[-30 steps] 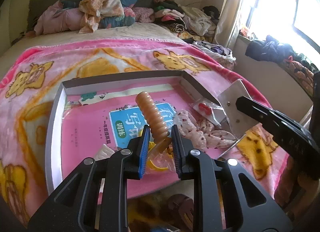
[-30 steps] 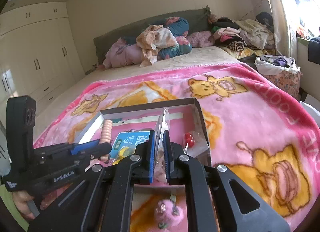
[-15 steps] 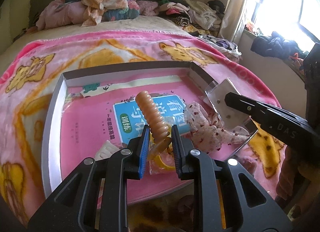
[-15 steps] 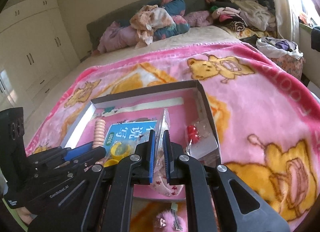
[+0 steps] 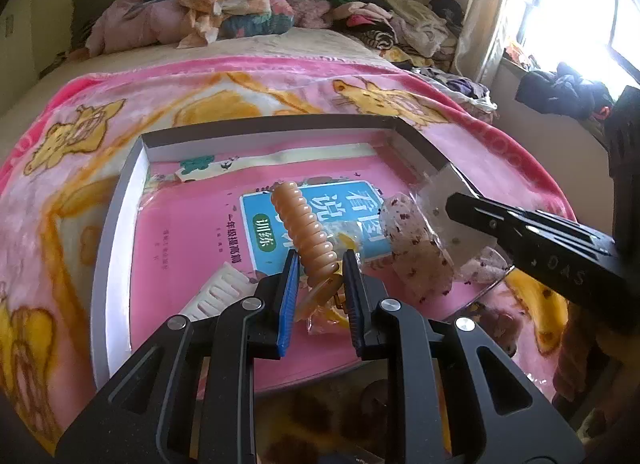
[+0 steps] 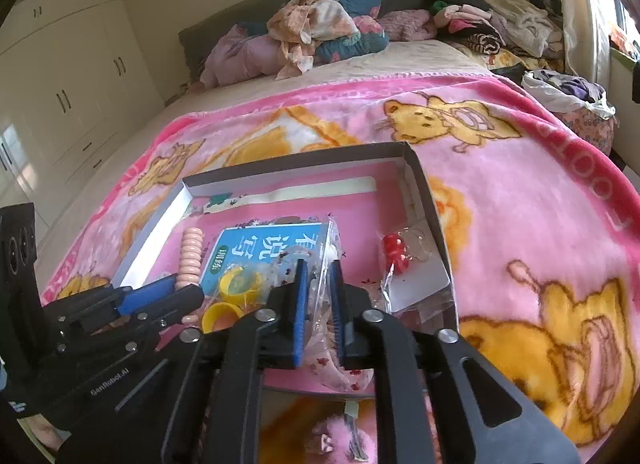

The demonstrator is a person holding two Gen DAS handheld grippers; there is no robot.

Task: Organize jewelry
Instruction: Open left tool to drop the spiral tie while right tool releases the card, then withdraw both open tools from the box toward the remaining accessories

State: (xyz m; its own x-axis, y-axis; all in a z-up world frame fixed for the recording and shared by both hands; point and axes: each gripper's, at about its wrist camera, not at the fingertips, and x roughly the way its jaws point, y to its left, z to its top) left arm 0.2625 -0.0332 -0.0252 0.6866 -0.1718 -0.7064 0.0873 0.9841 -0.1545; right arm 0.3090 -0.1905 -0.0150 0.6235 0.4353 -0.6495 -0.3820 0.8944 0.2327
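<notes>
A shallow grey box (image 5: 116, 216) lies on the pink blanket, lined with a pink booklet (image 5: 192, 232). My left gripper (image 5: 320, 264) is shut on a peach ribbed bracelet (image 5: 304, 224) and holds it upright over the box's near part; it also shows in the right wrist view (image 6: 190, 260). My right gripper (image 6: 318, 272) is shut on a clear bag holding a floral scrunchie (image 6: 288, 264), low over the box. The scrunchie bag (image 5: 416, 248) shows right of my left gripper. Yellow rings (image 6: 240, 284) and a bagged red trinket (image 6: 394, 252) lie in the box.
A white comb (image 5: 216, 296) lies in the box's near left. A pink fluffy item (image 6: 332, 436) sits on the blanket before the box. Heaped clothes and pillows (image 6: 320, 32) fill the bed's far end. Wardrobe doors (image 6: 60, 84) stand left.
My right gripper has come down and in with the scrunchie bag, close over the box floor. My left gripper still holds the bracelet, shifted slightly right over the booklet.
</notes>
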